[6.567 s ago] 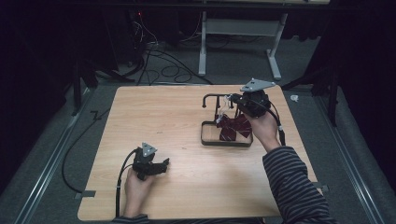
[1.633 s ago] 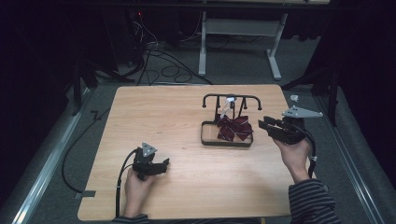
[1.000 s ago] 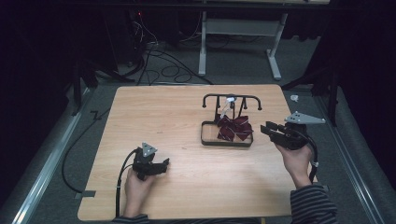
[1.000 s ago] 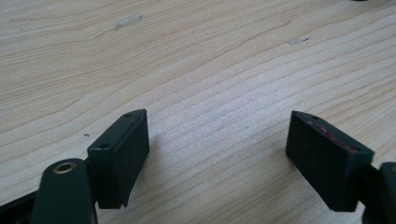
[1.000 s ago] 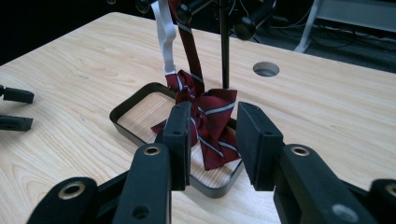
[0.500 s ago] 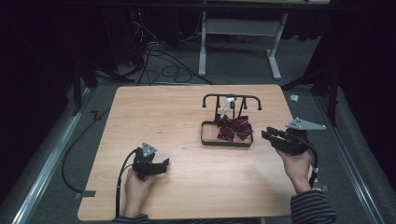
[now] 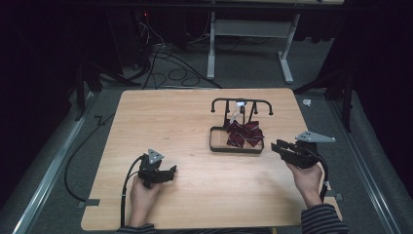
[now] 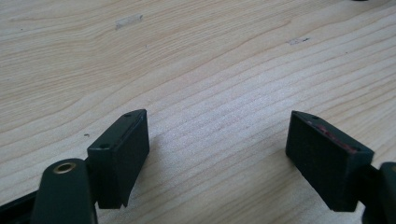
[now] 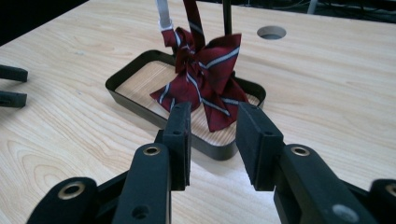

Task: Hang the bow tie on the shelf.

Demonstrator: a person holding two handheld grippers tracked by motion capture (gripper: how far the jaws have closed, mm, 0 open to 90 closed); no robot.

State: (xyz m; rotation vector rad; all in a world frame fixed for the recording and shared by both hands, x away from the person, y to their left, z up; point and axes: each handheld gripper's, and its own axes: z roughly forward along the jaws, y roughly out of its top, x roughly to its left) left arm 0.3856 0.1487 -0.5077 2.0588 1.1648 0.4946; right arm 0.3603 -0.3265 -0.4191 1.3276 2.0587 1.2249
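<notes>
Bow tie — maroon, pale-striped, hanging

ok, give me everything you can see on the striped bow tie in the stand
The dark red fabric bow tie with thin pale stripes hangs by its red neck band and a white strap from the black metal rack. Its crumpled, fanned lobes droop into the black-rimmed tray base, the lowest tips lying over the wooden floor and near rim. Neither gripper touches it; the right gripper points at it, jaws slightly apart, short of the tray.

Table brightly lit, surroundings dark; gripper views sharp, soft shadows.
</notes>
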